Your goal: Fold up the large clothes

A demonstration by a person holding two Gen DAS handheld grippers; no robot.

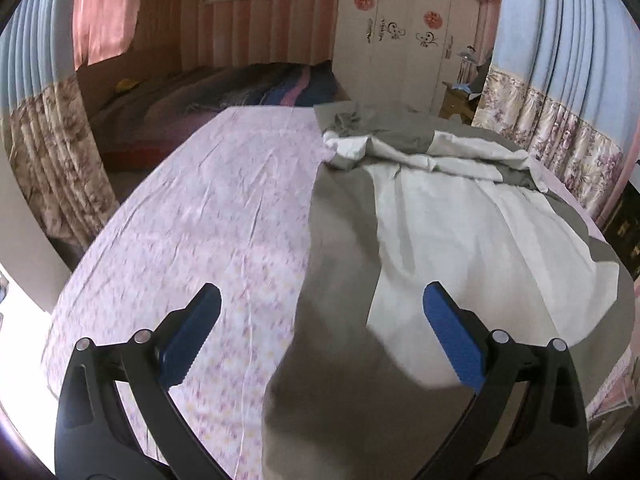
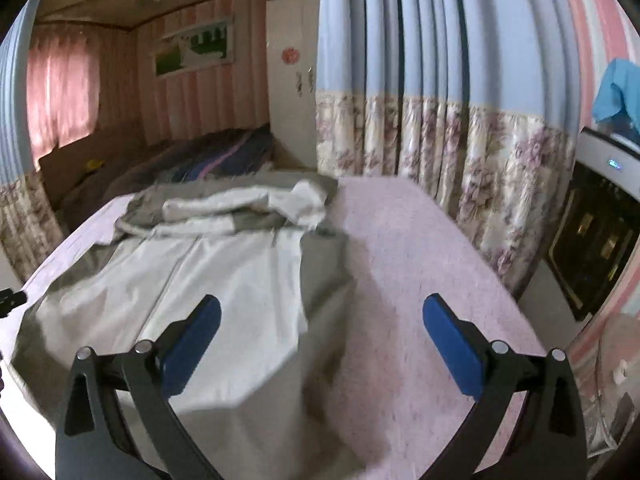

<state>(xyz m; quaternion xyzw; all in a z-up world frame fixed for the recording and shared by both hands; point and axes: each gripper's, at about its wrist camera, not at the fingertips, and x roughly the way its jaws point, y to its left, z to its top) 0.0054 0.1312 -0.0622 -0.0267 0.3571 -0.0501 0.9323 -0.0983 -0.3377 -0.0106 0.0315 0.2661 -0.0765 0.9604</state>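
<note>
Two tongs (image 1: pixel 322 312) (image 2: pixel 322 320) agape | grey-white rumpled garment (image 1: pixel 460 232) — floral sheet (image 1: pixel 208 216)

Both wrist cams low over bed (image 1: pixel 224 184), facing wardrobe (image 1: pixel 404 60), sharing garment (image 1: pixel 460 220).

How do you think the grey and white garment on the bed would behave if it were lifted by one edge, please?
The garment would probably drape limply: it lies flat and its far end is already crumpled into soft folds. It looks thin, so likely light for its size. Being wide, it may well sag and bunch unless both edges are held.
</note>
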